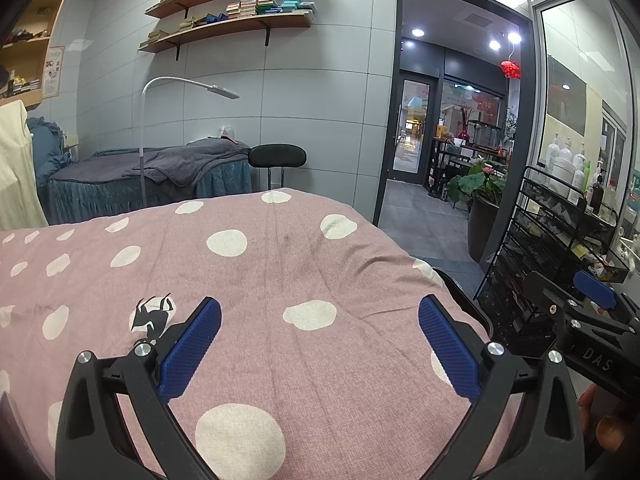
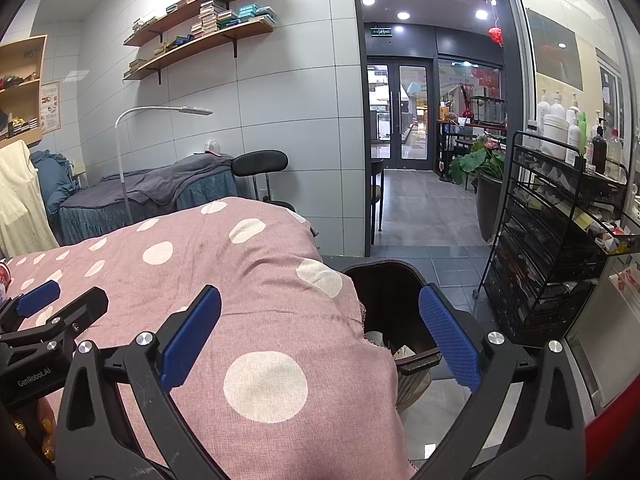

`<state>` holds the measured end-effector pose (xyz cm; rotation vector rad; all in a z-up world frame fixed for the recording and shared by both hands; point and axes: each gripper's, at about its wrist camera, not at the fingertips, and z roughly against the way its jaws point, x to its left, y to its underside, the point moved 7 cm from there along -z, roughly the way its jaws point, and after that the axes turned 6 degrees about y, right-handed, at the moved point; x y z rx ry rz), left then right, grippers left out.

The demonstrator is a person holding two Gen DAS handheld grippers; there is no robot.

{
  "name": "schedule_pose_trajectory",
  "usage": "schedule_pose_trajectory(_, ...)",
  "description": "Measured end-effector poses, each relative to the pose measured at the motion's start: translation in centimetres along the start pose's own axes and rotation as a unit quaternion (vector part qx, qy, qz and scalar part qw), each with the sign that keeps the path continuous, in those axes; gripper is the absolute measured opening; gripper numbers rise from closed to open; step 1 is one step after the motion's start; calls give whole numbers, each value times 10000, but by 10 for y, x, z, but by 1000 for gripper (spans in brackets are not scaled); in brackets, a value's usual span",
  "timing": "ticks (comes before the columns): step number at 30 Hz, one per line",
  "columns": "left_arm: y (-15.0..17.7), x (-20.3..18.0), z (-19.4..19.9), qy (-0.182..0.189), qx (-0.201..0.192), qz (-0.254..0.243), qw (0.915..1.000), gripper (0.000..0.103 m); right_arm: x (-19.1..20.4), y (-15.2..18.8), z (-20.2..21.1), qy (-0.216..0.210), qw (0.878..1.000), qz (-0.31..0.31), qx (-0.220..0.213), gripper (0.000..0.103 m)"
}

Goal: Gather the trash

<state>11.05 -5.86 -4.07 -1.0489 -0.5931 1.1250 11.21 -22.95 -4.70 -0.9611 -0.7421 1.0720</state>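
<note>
You held both claws wide open and empty: left claw (image 1: pixel 320 344) above the polka-dot bedcover (image 1: pixel 280 264), crumpled wrapper (image 1: pixel 152 314) just left; right claw (image 2: pixel 320 344) over the trash bin (image 2: pixel 384 300) (ready for drops).

Bin (image 2: pixel 384 300) sits just right of bed (image 2: pixel 240 280) (scraps inside, prob. paper); rack (image 2: pixel 560 240) further right.

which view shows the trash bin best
The right wrist view: the dark trash bin sits beside the bed's edge with its opening and some paper inside visible. The left wrist view shows only a dark sliver past the polka-dot cover.
</note>
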Motion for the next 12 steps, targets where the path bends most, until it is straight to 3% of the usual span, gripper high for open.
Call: schedule_pose_trajectory(12,2,1,0,-22,37,10,10000,97,0,-1,0,-1,10000,1,0,98)
